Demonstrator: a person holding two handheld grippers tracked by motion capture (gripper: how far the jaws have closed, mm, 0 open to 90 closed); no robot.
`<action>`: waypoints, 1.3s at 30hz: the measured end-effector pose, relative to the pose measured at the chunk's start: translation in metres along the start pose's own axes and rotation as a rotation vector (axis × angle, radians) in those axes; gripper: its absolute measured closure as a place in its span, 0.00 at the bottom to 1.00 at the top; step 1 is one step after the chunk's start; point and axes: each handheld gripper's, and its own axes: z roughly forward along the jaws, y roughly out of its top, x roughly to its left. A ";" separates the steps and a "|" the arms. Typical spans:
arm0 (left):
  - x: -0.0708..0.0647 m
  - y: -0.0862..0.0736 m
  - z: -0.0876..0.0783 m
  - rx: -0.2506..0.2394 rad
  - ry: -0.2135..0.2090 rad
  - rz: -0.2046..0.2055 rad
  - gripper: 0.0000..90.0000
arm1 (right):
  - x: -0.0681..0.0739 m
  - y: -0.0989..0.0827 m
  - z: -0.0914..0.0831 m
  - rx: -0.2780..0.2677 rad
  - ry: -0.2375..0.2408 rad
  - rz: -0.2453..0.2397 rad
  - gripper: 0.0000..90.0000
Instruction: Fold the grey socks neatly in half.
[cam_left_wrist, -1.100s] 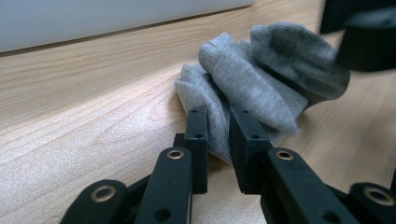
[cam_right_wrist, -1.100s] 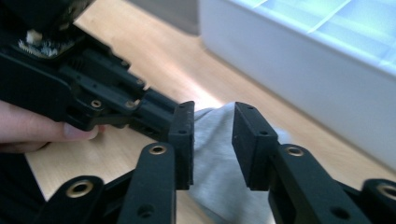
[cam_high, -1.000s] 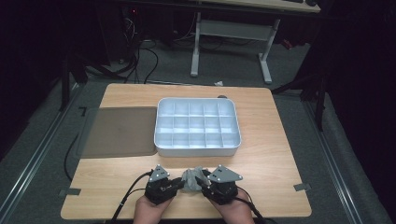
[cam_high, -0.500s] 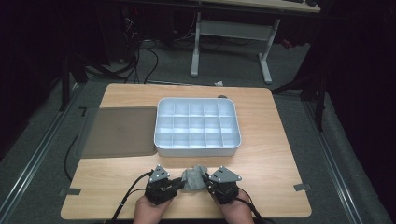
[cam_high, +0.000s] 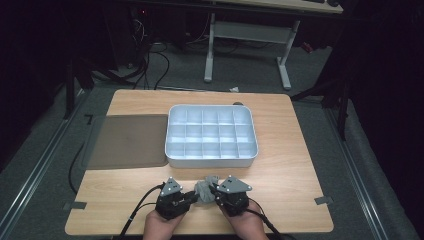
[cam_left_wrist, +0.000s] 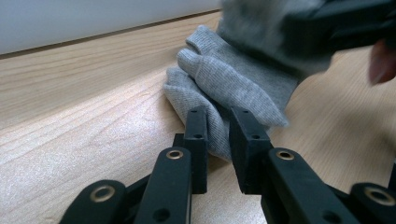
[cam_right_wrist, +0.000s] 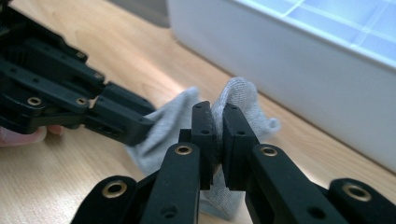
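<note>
I had both grippers low at the bottom centre of the high view, angled toward each other over a small grey sock (cam_high: 205, 189) that lay bunched on the wooden table (cam_high: 295, 165), just in front of the white compartment tray (cam_high: 211, 136) and well apart from it. The left gripper (cam_high: 192, 198) sat to the left of the sock and the right gripper (cam_high: 216, 192) to its right, my hands coming in from the bottom edge. In the left gripper view its two black jaws stood a little apart, low in the middle of the frame, with the sock's near edge pinched between the pads; the rest of the knit rose toward the upper right, where the other gripper crossed the top corner. In the right gripper view the jaws had just been closing and stood nearly pressed together in the lower centre, clamped on a raised fold of the sock (cam_right_wrist: 236, 95) that stuck up above their tips, with the tray's white wall (cam_right_wrist: 299, 70) running across the upper right. A dark mat (cam_high: 127, 141) lay flat to the left of the tray, touching its side
</note>
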 end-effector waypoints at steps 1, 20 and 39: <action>0.000 0.000 0.000 0.001 0.001 0.003 0.86 | 0.002 0.000 0.004 0.008 0.007 -0.002 0.95; -0.002 0.000 0.001 0.011 0.009 0.020 0.86 | 0.006 -0.015 0.020 0.031 0.062 0.034 0.95; 0.007 0.000 -0.020 -0.013 -0.035 -0.009 0.81 | 0.016 -0.014 0.027 0.041 0.092 0.011 0.95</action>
